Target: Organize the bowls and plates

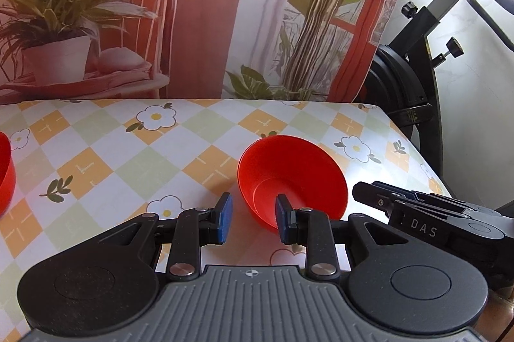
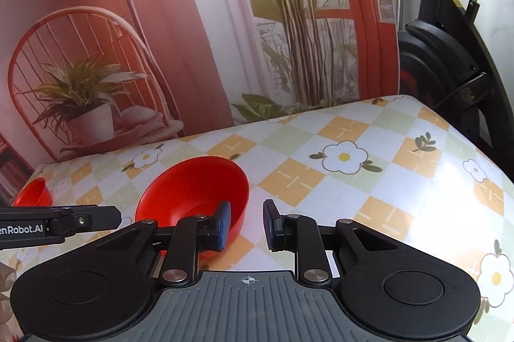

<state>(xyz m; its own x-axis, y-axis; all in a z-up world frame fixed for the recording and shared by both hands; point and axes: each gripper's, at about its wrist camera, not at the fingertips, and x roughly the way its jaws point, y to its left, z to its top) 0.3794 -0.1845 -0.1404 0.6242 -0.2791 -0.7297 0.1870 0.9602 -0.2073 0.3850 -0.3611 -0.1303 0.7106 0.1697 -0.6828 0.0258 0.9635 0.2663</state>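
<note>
Bowls are the matter in hand: a glossy red plastic bowl (image 1: 290, 178) sits on the flower-and-check table (image 1: 128, 155), tipped slightly, just ahead of both claws. The left claw (image 1: 252, 218) is spread wide and empty with its right blue pad (image 1: 282, 221) at the bowl's near rim, while the right claw (image 2: 247, 223), also wide and empty, has its left pad (image 2: 224, 224) at the same bowl's near rim. Judging by this, the grasp is being set up; next, one claw should straddle the rim, close, and carry the bowl toward the second red bowl (image 2: 33, 192) farther off, well to the left of the first.
</note>
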